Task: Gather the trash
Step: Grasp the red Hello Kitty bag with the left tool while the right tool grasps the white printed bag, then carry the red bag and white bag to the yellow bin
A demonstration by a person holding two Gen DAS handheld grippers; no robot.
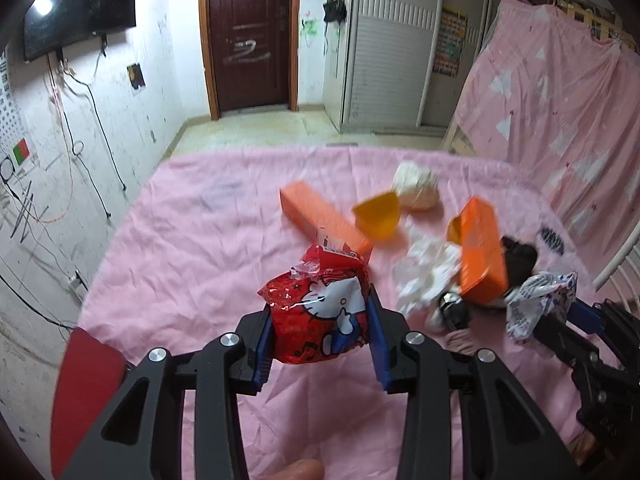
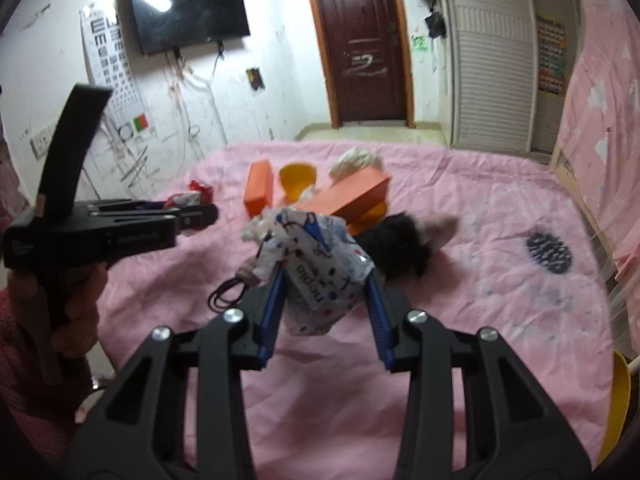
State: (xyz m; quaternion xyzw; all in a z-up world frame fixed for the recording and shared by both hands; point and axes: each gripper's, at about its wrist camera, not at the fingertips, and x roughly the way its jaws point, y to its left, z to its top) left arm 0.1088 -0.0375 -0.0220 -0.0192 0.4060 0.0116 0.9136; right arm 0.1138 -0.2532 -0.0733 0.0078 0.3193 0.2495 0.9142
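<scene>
Over the pink bedspread (image 1: 192,240), my left gripper (image 1: 322,316) is clamped on a red cartoon wrapper (image 1: 320,304). My right gripper (image 2: 324,292), beside it, pinches a white printed wrapper (image 2: 316,276), both lifted for binning. More litter lies farther across the bedspread.

Bedroom, viewed across the pink bedspread (image 2: 460,208)

Dark wooden door (image 2: 362,40) stands beyond the bed's far edge. Left of the door: scuffed white wall (image 2: 280,40), mounted television (image 2: 188,8), eye chart (image 2: 110,56). Right of it: white louvred wardrobe (image 2: 492,60). Pale tiled floor (image 1: 260,128) before the door.
</scene>
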